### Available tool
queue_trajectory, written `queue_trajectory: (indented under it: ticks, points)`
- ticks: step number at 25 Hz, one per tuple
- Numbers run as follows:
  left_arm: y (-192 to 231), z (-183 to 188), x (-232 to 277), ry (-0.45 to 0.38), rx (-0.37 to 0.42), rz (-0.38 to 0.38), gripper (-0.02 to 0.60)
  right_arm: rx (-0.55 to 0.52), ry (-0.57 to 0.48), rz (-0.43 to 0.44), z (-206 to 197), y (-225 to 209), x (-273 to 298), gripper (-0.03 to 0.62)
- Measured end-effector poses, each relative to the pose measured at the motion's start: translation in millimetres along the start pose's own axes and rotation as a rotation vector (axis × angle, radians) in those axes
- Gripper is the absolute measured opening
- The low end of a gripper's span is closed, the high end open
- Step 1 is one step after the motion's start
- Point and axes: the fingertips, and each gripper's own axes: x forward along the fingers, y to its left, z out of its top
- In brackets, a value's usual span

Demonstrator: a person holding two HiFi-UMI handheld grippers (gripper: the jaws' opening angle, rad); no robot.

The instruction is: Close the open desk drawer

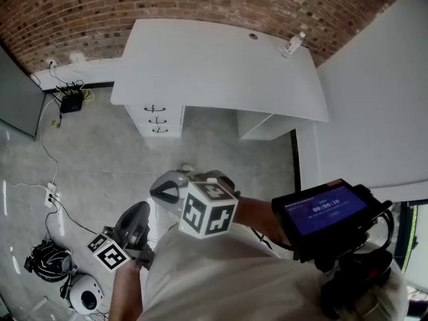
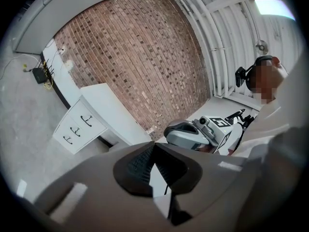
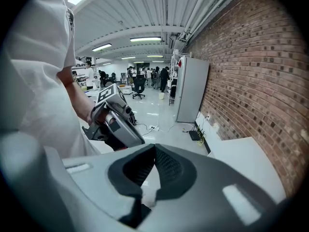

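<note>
A white desk (image 1: 221,65) stands against the brick wall, and its drawer unit (image 1: 158,119) with three black handles sits under the left end. All three drawer fronts (image 2: 77,127) look flush; I cannot see one standing out. Both grippers hang close to the person's body, well short of the desk. My left gripper (image 1: 142,212) is shut with nothing in it, its pads meeting at the tip (image 2: 153,146). My right gripper (image 1: 166,190) is shut and empty too (image 3: 154,148). Each gripper shows in the other's view: the right gripper (image 2: 193,134) and the left gripper (image 3: 113,124).
A small bottle (image 1: 293,44) lies on the desk's far right corner. A black box with cables (image 1: 71,101) sits on the floor left of the desk, beside a grey cabinet (image 1: 17,95). More cables and gear (image 1: 47,259) lie at lower left. A white partition (image 1: 374,99) borders the right.
</note>
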Motion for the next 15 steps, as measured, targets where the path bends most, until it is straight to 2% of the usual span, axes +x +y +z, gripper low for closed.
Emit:
queue_trajectory:
  ticks: [15]
  points:
    - [44,12,26,0.023,-0.057,-0.006,0.003,0.047,0.025,-0.031,-12,-33,5,0.003]
